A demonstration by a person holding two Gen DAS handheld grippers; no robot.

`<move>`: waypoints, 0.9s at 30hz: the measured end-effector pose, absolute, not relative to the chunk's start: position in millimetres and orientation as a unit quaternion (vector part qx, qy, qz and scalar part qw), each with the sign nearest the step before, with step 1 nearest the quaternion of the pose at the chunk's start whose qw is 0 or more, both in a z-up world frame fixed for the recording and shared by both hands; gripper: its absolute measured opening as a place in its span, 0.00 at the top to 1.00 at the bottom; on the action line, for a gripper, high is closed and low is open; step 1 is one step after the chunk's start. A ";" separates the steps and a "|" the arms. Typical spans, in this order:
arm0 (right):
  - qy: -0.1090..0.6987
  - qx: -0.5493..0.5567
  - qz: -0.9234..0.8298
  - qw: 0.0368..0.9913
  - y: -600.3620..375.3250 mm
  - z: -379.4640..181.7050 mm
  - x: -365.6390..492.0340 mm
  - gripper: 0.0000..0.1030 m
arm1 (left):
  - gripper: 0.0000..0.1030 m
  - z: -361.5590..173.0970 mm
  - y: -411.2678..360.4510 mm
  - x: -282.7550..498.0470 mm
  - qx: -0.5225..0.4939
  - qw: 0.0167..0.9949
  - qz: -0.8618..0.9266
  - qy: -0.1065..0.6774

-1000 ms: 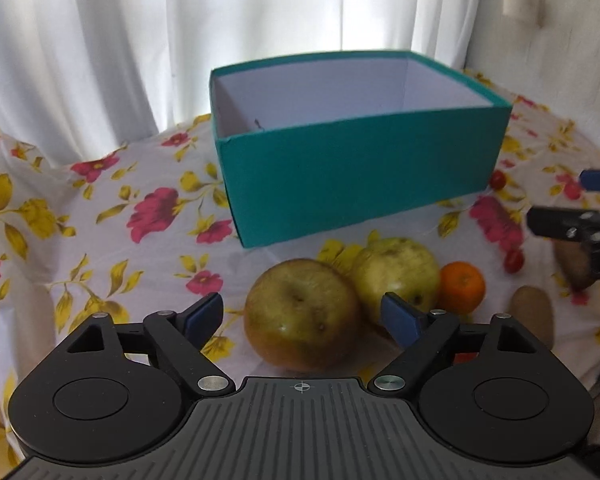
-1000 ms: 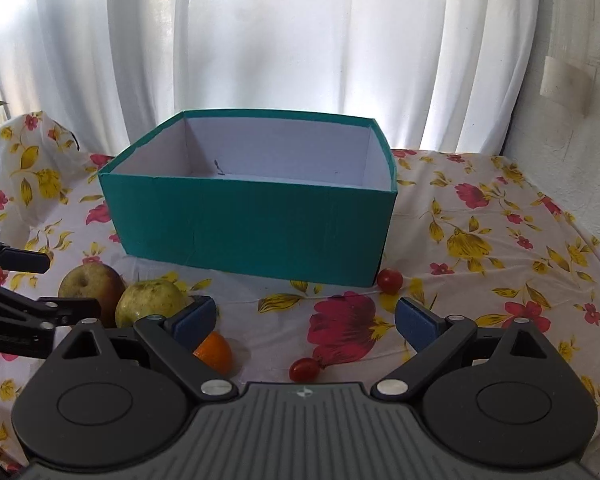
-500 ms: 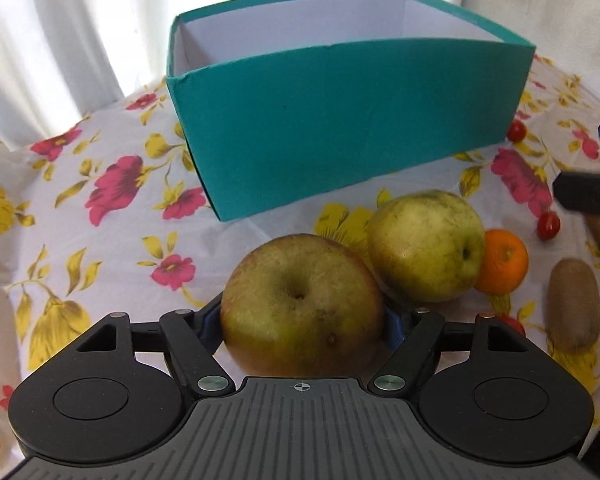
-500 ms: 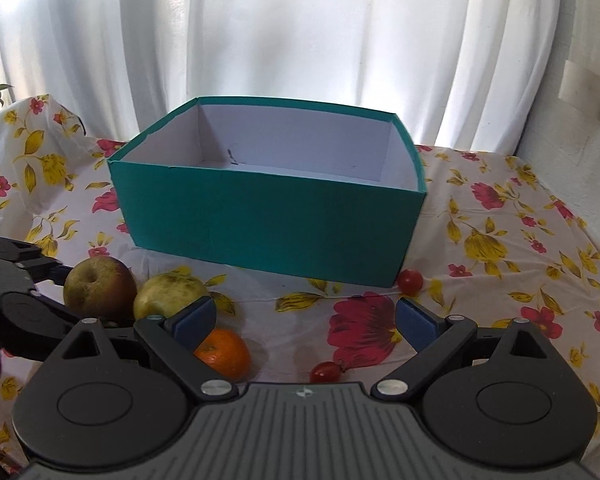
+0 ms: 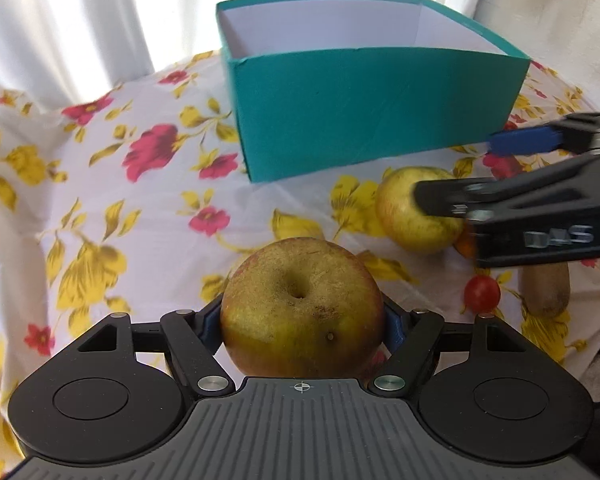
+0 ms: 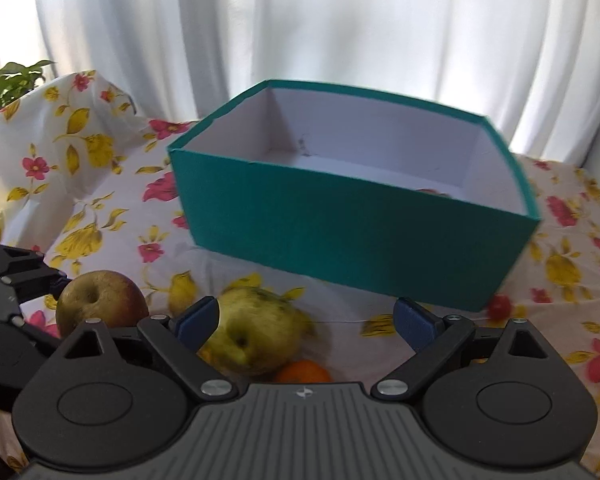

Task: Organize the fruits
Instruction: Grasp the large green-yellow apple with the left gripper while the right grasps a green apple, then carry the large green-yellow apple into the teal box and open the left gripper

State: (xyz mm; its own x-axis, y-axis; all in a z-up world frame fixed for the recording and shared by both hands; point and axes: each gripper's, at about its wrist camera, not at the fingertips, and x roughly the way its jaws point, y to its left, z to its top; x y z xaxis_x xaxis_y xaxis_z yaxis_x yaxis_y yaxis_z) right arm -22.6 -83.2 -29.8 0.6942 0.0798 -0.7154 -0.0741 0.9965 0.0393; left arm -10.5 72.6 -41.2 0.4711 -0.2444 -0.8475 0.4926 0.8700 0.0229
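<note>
Left gripper (image 5: 300, 326) tilted downward, fingers (image 5: 210, 326) clamping russet apple (image 5: 300, 308)

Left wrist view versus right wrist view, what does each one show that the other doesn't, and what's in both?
Only the left wrist view shows the kiwi and the cherry tomato beside it.

Only the right wrist view shows the plant, a tomato at the box's corner, and something red low inside the box, too hidden to name.

Both show the teal box, the floral cloth, the curtain, the reddish apple in the left claw, the green apple with the right claw open around it, and the orange.
</note>
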 end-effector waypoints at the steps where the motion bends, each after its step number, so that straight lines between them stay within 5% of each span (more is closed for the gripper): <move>1: 0.396 0.008 0.051 0.917 -80.8 -34.1 -17.8 0.15 | 0.24 -42.0 74.6 -10.7 0.132 0.847 -0.214 0.469; 10: 0.465 0.028 0.080 0.881 -70.5 -66.2 14.7 0.36 | 0.24 -44.5 82.4 -10.5 0.115 0.844 -0.195 0.486; 19: 0.464 0.008 0.080 0.882 -70.0 -67.3 18.4 0.38 | 0.24 -41.4 79.0 -6.2 0.115 0.840 -0.194 0.493; 27: 0.387 0.045 0.036 0.920 -106.8 -11.7 -8.7 0.38 | 0.24 4.4 67.8 4.0 0.106 0.857 -0.197 0.465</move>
State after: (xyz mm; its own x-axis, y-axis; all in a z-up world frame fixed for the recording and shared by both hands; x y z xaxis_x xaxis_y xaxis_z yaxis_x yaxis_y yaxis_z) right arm -8.7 -106.8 -11.7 0.6977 0.1015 -0.7091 -0.0320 0.9933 0.1108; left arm 4.0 67.8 4.4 0.4900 -0.2399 -0.8381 0.4362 0.8999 -0.0025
